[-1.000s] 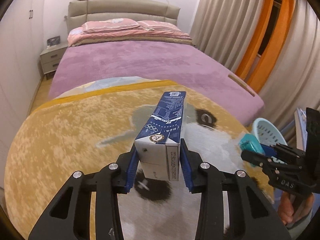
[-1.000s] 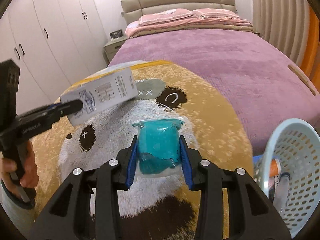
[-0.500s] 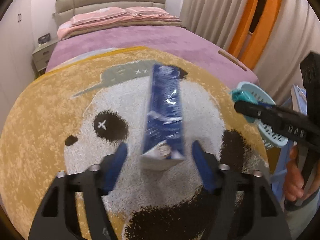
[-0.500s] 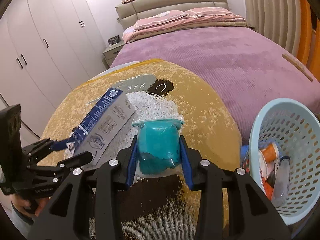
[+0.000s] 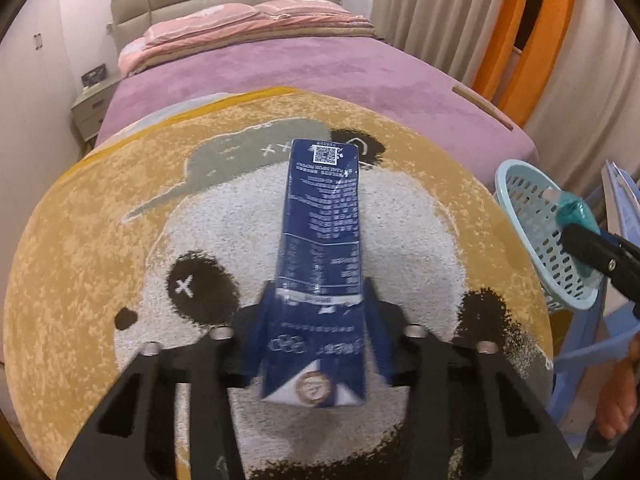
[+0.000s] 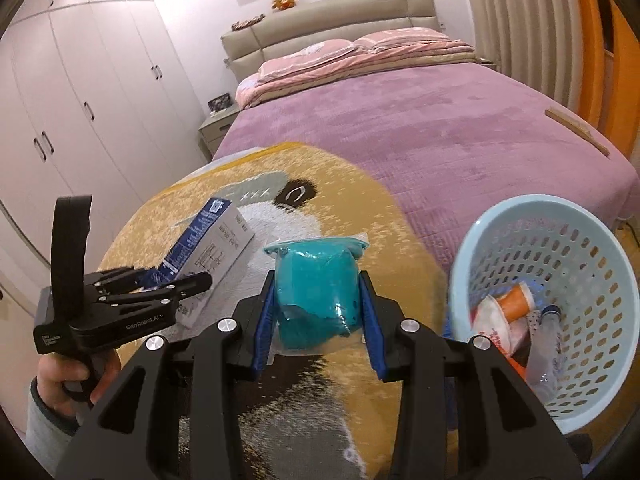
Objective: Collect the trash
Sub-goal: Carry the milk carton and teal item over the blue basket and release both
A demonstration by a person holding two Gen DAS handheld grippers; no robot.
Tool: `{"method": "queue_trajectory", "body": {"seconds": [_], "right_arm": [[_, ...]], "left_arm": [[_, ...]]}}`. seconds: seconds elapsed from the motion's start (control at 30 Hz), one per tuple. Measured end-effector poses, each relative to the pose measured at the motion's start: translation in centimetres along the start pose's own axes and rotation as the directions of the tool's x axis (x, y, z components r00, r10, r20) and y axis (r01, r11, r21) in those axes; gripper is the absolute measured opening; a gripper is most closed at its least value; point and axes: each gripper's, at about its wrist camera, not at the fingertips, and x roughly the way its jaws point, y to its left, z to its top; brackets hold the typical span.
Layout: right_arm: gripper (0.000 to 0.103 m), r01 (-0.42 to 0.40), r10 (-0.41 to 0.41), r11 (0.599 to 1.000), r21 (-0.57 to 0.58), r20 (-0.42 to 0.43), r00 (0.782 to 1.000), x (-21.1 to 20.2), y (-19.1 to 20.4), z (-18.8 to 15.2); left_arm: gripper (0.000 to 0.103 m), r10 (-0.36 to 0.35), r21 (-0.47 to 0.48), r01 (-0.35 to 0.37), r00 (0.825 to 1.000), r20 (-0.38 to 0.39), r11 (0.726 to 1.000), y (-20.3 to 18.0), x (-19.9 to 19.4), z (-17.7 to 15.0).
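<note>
My left gripper point(image 5: 316, 344) is shut on a dark blue milk carton point(image 5: 320, 248), held lengthwise above the panda rug. The carton also shows in the right wrist view point(image 6: 208, 252) in the left gripper point(image 6: 160, 284). My right gripper point(image 6: 318, 320) is shut on a teal packet in clear wrap point(image 6: 316, 288), just left of the light blue perforated basket point(image 6: 600, 236). In the left wrist view the packet point(image 5: 576, 212) sits at the basket's rim point(image 5: 512, 176). The basket holds an orange-and-white wrapper point(image 6: 508, 304) and a clear bottle point(image 6: 548, 344).
A round yellow panda rug point(image 5: 100, 240) lies on a bed with a purple cover point(image 6: 420, 120). Pink pillows and a beige headboard are at the back. White wardrobes point(image 6: 80, 100) stand left, curtains point(image 5: 460, 12) right. A blue stool point(image 5: 592, 344) is under the basket.
The left gripper opened half a second ago and has shut again on the carton, gripping it differently. The right gripper moved closer to the basket with the packet.
</note>
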Motion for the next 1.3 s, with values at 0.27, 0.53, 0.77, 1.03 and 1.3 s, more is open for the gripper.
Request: {"method": "queue_trajectory", "body": {"seconds": [0.27, 0.53, 0.77, 1.03, 1.3], "right_arm": [[0.036, 0.025, -0.028, 0.998, 0.060, 0.054, 0.998, -2.7, -3.5, 0.0], [0.036, 0.086, -0.097, 0.984, 0.156, 0.064, 0.993, -4.4, -8.3, -1.0], [0.036, 0.205, -0.218, 0.937, 0.283, 0.016, 0.976, -4.0, -13.4, -2.5], [0.037, 0.250, -0.258, 0.876, 0.413, -0.038, 0.965, -3.2, -18.5, -3.9], [0.057, 0.263, -0.274, 0.843, 0.469, -0.046, 0.961, -3.1, -20.6, -4.5]], "left_arm": [[0.034, -0.084, 0.048, 0.079, 0.991, 0.108, 0.996, -4.3, -2.8, 1.4], [0.034, -0.212, 0.154, 0.189, 0.966, 0.151, 0.970, -11.9, -3.7, 3.9], [0.034, -0.307, 0.235, 0.272, 0.944, 0.126, 0.933, -18.1, -1.8, 5.6], [0.034, -0.374, 0.257, 0.349, 0.926, 0.055, 0.901, -22.2, 1.3, 6.1], [0.034, -0.394, 0.267, 0.370, 0.918, 0.038, 0.890, -24.8, 3.1, 6.7]]}}
